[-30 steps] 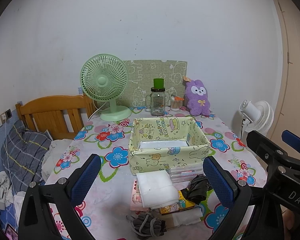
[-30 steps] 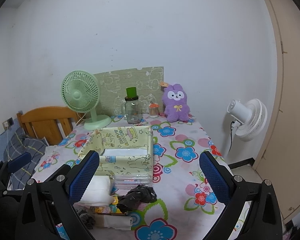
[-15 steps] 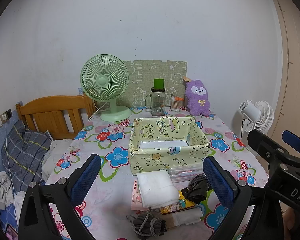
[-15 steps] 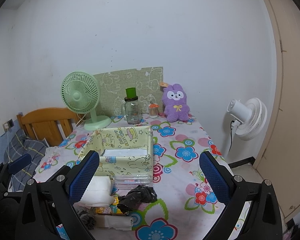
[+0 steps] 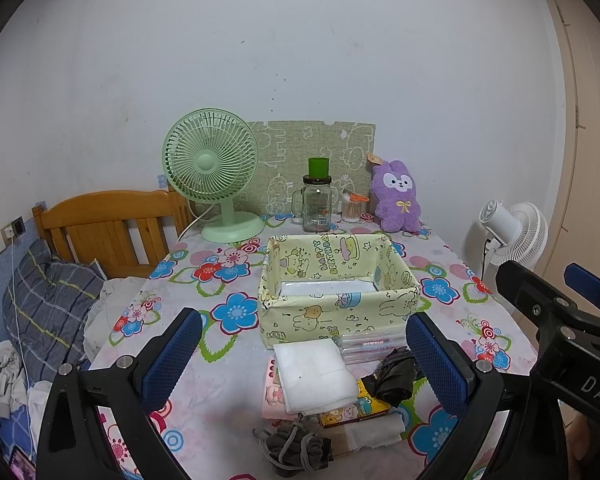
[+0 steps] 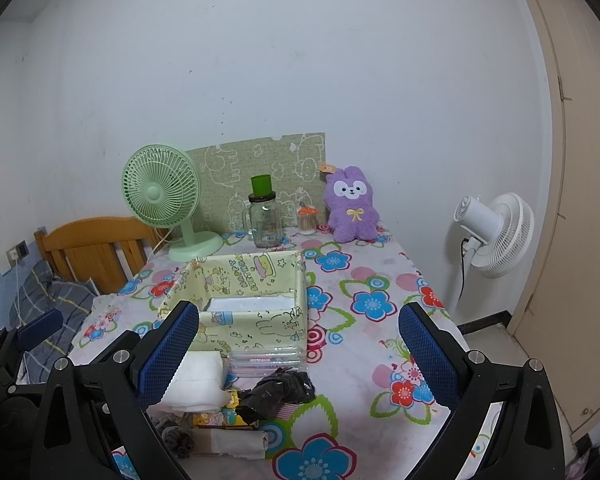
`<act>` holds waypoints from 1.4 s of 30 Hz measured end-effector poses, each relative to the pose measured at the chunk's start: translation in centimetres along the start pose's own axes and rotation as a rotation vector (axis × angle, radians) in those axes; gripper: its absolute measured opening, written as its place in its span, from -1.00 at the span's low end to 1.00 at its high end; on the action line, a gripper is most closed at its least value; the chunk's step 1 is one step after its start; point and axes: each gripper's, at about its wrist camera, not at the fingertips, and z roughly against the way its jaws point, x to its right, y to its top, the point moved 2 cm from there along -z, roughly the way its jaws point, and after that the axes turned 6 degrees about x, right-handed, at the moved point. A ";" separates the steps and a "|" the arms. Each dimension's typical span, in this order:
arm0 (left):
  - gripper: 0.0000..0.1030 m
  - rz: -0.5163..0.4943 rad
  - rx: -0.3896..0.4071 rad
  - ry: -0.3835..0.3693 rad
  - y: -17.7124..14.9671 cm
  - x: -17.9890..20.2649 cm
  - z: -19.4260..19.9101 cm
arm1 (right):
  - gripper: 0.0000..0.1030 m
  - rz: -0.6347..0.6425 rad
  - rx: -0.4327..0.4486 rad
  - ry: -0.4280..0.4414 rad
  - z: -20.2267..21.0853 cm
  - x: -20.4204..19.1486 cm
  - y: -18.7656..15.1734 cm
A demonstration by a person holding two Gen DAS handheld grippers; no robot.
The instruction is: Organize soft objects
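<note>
A yellow fabric box (image 5: pixel 336 284) (image 6: pixel 256 300) with cartoon prints stands mid-table, a white sheet lying on its floor. In front of it lies a heap: a folded white cloth (image 5: pixel 314 374) (image 6: pixel 198 380), a crumpled black bag (image 5: pixel 394 374) (image 6: pixel 278 392), a grey knotted cloth (image 5: pixel 296 446) (image 6: pixel 176 438), a colourful packet (image 5: pixel 354 412) and clear plastic sleeves (image 5: pixel 370 346). My left gripper (image 5: pixel 304 364) hovers open above the heap. Further right, my right gripper (image 6: pixel 298 356) is open too, holding nothing. A purple plush rabbit (image 5: pixel 396 196) (image 6: pixel 352 204) sits at the back.
The flowered table (image 5: pixel 228 316) also carries a green fan (image 5: pixel 212 172), a glass jar with a green cup (image 5: pixel 317 200) and a small swab pot (image 5: pixel 352 208). A wooden bed with bedding (image 5: pixel 100 232) stands left; a white floor fan (image 6: pixel 496 232) stands right.
</note>
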 end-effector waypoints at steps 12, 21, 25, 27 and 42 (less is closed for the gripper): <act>0.90 -0.005 -0.015 0.011 -1.0 0.0 0.0 | 0.97 0.014 -0.016 0.012 -0.1 -0.6 -0.9; 0.85 -0.008 -0.055 0.017 -2.7 -0.2 -1.3 | 0.97 0.032 -0.052 0.027 -1.3 -1.4 -2.5; 0.84 -0.010 -0.067 0.022 -3.5 -0.4 -1.7 | 0.96 0.046 -0.062 0.022 -1.9 -1.7 -3.4; 0.83 -0.005 -0.079 0.014 -4.0 -0.5 -2.1 | 0.96 0.043 -0.071 0.028 -2.3 -1.8 -3.8; 0.80 -0.014 -0.156 -0.012 -6.2 -0.2 -5.1 | 0.96 0.008 -0.160 0.063 -5.5 -2.1 -6.1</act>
